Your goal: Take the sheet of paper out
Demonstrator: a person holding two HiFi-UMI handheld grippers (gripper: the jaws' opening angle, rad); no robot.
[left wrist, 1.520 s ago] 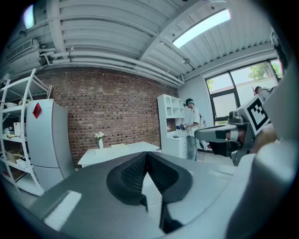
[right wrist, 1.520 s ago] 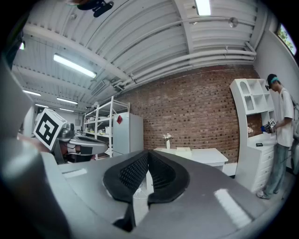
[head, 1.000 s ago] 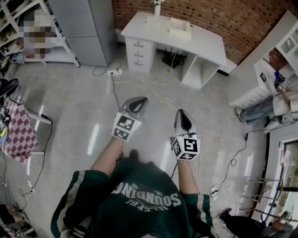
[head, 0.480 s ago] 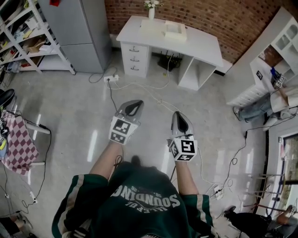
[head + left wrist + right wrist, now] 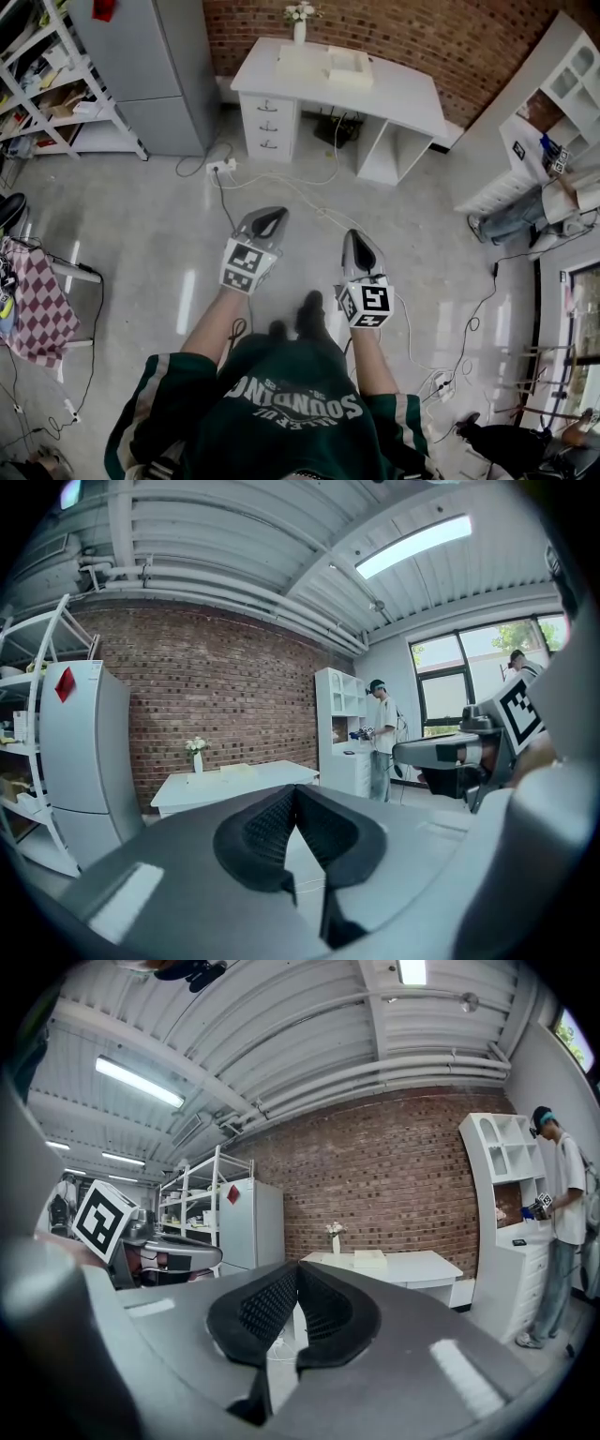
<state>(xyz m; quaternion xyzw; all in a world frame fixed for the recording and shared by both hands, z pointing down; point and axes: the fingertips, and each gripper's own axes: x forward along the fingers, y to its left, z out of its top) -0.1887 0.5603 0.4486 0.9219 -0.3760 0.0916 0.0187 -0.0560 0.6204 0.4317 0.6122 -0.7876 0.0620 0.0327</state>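
Brick room; white worktop (image 5: 403,94), upper centre, bears pale stack (image 5: 345,64), probably the target: light, limp, I'd pinch a free edge. My left hand-held gripper (image 5: 274,216) and right hand-held gripper (image 5: 356,238): closed, empty

Floor (image 5: 141,225): polished, glossy, throws back the lights. Brick wall (image 5: 441,33): rough, matt. Bench (image 5: 394,94): white, smooth, matt-ish top. My left gripper (image 5: 272,217) & right gripper (image 5: 362,240): smooth grey plastic shells w/ slight sheen; pads (image 5: 261,832) black, ribbed, matt. Checked cloth (image 5: 37,300) at floor's left edge.
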